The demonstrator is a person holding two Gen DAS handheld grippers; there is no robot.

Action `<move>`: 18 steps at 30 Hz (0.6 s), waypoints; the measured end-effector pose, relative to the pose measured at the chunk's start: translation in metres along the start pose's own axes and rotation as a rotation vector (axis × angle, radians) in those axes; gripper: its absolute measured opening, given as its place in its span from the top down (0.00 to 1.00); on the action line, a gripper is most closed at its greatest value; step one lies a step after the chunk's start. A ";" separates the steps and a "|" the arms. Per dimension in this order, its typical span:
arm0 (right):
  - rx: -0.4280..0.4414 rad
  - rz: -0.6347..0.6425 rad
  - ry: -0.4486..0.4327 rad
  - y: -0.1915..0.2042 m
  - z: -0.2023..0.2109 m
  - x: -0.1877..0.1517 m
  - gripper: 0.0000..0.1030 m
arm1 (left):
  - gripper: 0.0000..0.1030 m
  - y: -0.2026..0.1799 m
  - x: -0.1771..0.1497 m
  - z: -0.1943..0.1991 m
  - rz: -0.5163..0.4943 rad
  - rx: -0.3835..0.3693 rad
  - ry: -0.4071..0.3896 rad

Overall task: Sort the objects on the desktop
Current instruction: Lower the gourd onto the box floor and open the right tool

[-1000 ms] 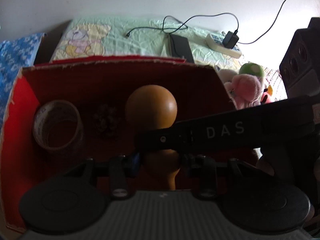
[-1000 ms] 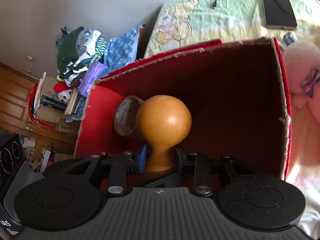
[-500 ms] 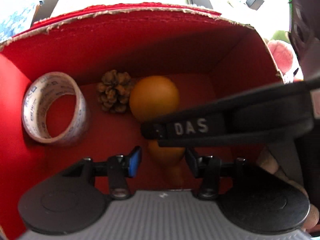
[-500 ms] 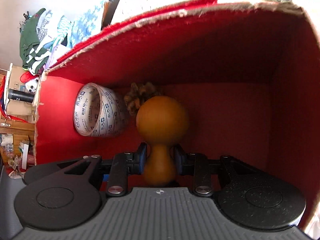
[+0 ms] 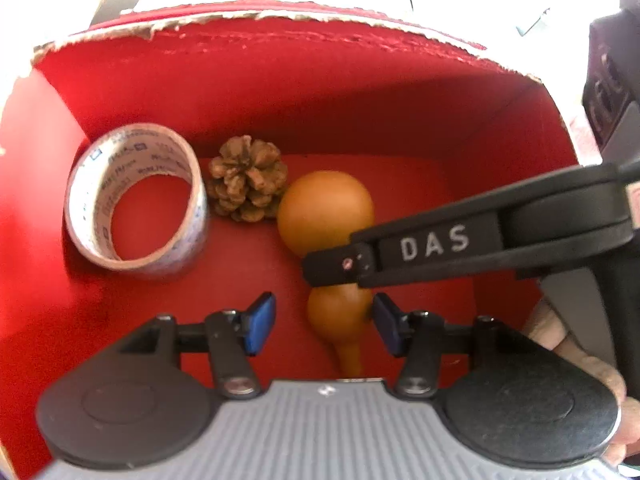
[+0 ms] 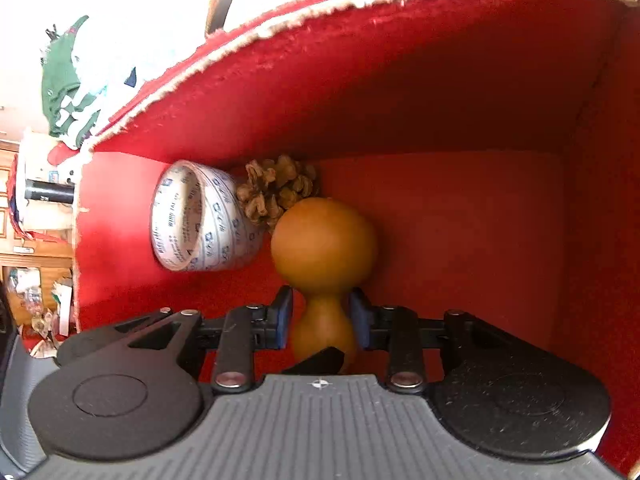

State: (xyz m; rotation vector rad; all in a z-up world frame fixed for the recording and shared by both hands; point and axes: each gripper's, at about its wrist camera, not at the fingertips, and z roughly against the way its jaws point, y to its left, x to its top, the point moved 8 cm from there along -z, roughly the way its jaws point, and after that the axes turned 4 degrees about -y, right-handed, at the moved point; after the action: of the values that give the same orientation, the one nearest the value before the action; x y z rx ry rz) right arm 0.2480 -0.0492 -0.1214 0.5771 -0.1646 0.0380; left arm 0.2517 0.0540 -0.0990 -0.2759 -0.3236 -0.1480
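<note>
Right gripper [image 6: 320,320] hides the gourd [image 6: 324,240]'s waist, fingers loosely around it; grip unclear. Left gripper [image 5: 320,324] gapes. Red box [image 6: 400,80] floor: pinecone [image 6: 276,192] touching gourd, tape roll [image 6: 200,220] beyond.

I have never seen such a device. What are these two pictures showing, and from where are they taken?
A person holds tongs in each hand; there is no robot. Each picture comes from a wide-angle camera mounted on one pair, looking along its fingers. Both look into a red box holding a tape roll, a pine cone and a gourd. The left tongs are open, holding nothing. The right tongs sit around the gourd's neck; whether they grip it is unclear.
</note>
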 end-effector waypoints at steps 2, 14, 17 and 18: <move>0.014 0.020 -0.023 0.002 0.005 -0.001 0.65 | 0.46 0.000 0.000 0.001 0.001 0.008 -0.004; 0.029 0.026 -0.044 -0.008 0.011 -0.005 0.63 | 0.41 0.002 0.000 0.006 0.007 0.053 -0.029; 0.040 0.044 -0.043 -0.006 0.010 -0.005 0.64 | 0.41 0.002 0.001 0.007 0.000 0.062 -0.035; 0.038 0.035 -0.044 -0.008 0.010 -0.005 0.64 | 0.41 0.002 0.001 0.007 -0.004 0.068 -0.036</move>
State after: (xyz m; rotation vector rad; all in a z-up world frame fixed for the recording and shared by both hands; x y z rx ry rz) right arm 0.2425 -0.0617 -0.1182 0.6128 -0.2169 0.0621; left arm 0.2509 0.0577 -0.0925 -0.2106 -0.3646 -0.1355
